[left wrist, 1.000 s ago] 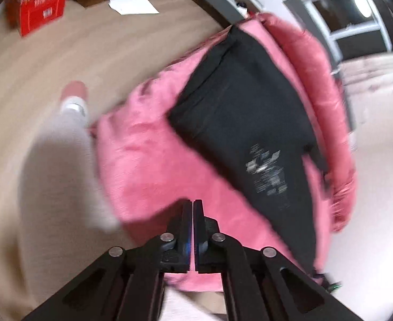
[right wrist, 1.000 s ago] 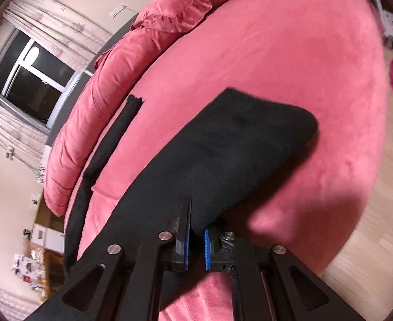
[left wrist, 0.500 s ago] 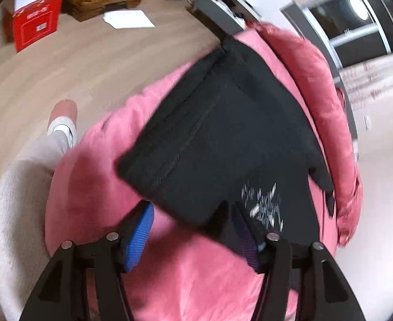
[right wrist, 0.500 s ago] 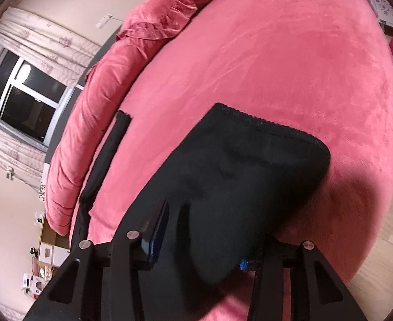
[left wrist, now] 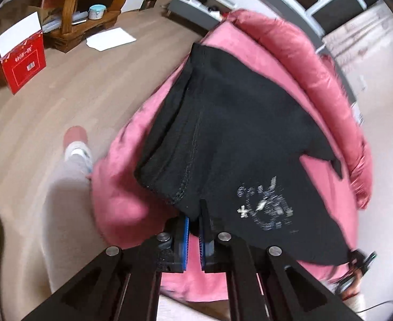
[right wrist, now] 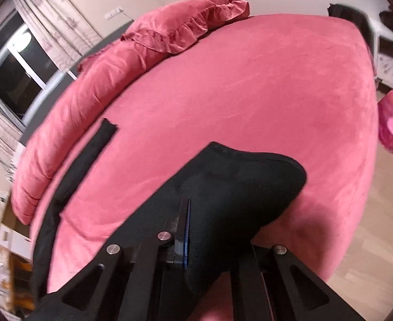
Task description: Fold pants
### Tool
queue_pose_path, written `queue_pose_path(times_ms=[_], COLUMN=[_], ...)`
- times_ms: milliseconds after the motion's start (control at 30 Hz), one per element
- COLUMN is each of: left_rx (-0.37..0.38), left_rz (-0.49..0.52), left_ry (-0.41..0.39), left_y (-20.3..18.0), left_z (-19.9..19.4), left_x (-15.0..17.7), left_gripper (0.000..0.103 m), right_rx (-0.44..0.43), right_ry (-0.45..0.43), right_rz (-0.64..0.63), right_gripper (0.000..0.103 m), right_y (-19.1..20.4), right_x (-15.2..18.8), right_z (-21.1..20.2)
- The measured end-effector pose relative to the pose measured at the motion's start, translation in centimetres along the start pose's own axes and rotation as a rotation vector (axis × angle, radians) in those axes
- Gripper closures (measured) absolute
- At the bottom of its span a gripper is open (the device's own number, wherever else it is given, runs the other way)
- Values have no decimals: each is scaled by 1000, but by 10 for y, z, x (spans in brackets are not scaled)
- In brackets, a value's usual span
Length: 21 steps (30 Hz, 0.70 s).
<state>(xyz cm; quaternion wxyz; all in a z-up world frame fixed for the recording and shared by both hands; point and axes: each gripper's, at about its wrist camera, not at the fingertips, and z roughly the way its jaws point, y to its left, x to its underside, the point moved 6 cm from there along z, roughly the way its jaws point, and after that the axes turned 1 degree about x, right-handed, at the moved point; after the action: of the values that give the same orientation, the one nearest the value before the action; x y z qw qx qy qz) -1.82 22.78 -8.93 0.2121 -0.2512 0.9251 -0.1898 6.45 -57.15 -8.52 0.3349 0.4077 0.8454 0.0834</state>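
Observation:
Black pants (left wrist: pixel 239 139) with a white print lie folded over on a round pink bed (left wrist: pixel 116 195). My left gripper (left wrist: pixel 193 222) is shut on the near hem of the pants at the bed's edge. In the right wrist view the pants (right wrist: pixel 236 187) drape over my right gripper (right wrist: pixel 196 230), which is shut on the black cloth; its right finger is hidden under the fabric. A black leg strip (right wrist: pixel 89 160) stretches toward the pillows.
Pink pillows (right wrist: pixel 143 61) line the far side of the bed (right wrist: pixel 250 93). A red box (left wrist: pixel 22 61), white paper (left wrist: pixel 110 38) and a wooden stand (left wrist: pixel 73 18) are on the wood floor. The person's leg and foot (left wrist: pixel 73 144) stand left of the bed.
Half a second ago both grippers were open around the pants' edge. Both have now closed on the black cloth.

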Motion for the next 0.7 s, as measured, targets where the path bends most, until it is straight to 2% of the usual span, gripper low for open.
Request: queue_pose_path(times_ms=[100,133,167,200,233,267,300,367,433,467,533,633,700], left_rx=[-41,-33,-15,0,3,2,7,9,-16,-31,-34,-4,4], left_rz=[-21,-5,-2,-7,-17,-44,-80,-185,-276,-317,-358,-331,-271], left_ry=[84,75,66,52,35,-3,-46,-147,-226,-259,-268,-245,-222], left_y=[11,10,8,8,10,15,24,44,66,74,78,64,45], left_z=[28,28,24,18,11,1,-10,-32,-48,-53,-52,-36,-20], left_x=[11,11,8,4,1,-5,-11,-24,-33,-41,-57,-83,-102], left_gripper=[93,92,86,81,75,74,74,72,69,64,54,46,45], right_rx=[45,68,94,107,123,170,233,260,235,220,169,54,-56], right_ry=[63,73,76,61,43,21,-17,-93,-143,-151,-164,-130,-80], right_rz=[42,44,44,47,50,51,55,72,52,32,-56,-236,-361], right_gripper=[94,86,76,73,65,58,56,55,54,51,50,50,50], right_y=[-15,-19,-23,-27,-28,-31,-33,-30,-11,-1,33,101,151], right_x=[11,14,17,17,16,13,10,3,-1,0,6,30,58], right_z=[16,18,19,16,11,5,-4,-22,-35,-38,-39,-30,-21])
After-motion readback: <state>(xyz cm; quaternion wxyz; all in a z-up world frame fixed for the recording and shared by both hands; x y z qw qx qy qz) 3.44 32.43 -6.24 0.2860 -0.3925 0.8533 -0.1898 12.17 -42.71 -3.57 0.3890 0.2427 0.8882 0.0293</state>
